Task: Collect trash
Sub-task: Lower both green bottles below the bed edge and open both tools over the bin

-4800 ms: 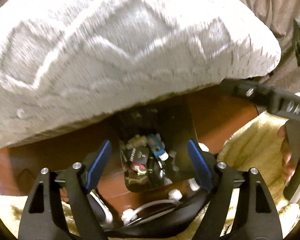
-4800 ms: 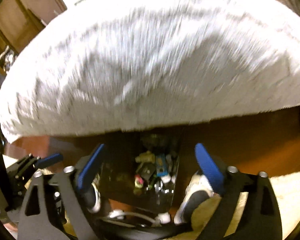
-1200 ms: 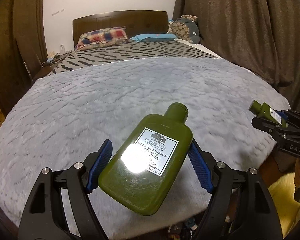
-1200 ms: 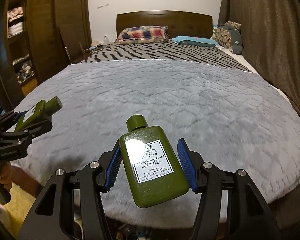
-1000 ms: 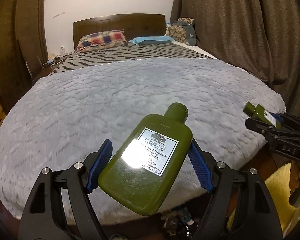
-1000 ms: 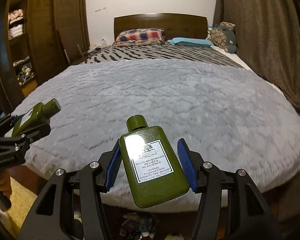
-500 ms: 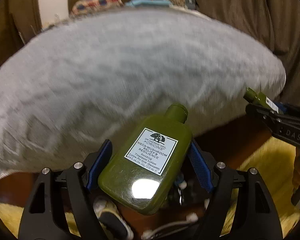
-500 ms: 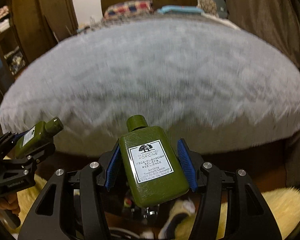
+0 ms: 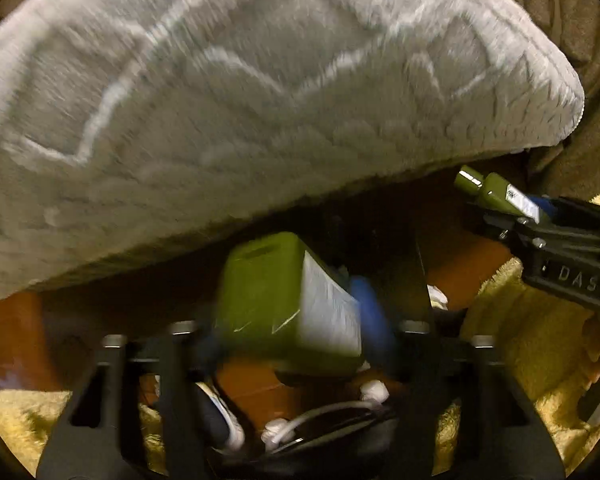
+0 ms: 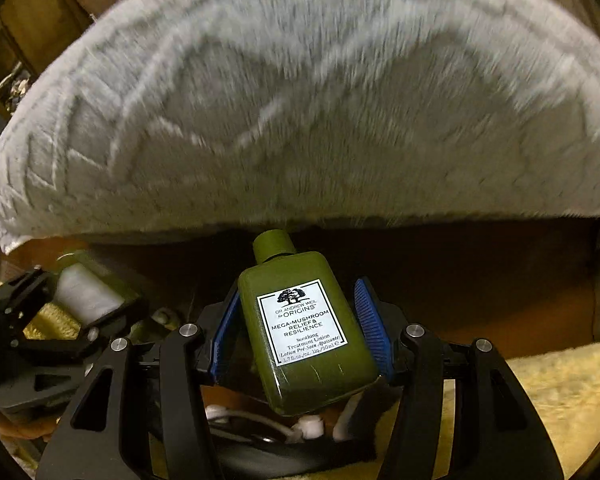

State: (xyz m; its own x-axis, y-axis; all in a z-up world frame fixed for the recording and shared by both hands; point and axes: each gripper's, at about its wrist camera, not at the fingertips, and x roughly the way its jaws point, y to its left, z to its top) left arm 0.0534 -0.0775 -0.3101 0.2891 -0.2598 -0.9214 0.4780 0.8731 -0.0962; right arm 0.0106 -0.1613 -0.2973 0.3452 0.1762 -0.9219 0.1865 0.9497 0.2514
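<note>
My left gripper (image 9: pixel 296 320) has a large green lotion bottle (image 9: pixel 284 300) between its blue pads; the bottle is blurred and tipping downward over a dark bin (image 9: pixel 400 276), so whether the pads still hold it is unclear. My right gripper (image 10: pixel 300 332) is shut on a small green Origins bottle (image 10: pixel 304 332), cap pointing away. The right gripper and its bottle show at the right of the left wrist view (image 9: pixel 496 196). The left gripper and its bottle show at the left of the right wrist view (image 10: pixel 84 292).
A grey fluffy bed cover (image 9: pixel 240 92) overhangs both views. Below lie a red-brown wood floor (image 10: pixel 480 280) and a yellow shaggy rug (image 9: pixel 512 332). White cables and a dark object (image 9: pixel 320 412) lie under the grippers.
Both grippers have dropped from above the bed to floor level beside the bin. The left bottle has swung from lying flat to tipping down, blurred with motion. The right bottle stays gripped.
</note>
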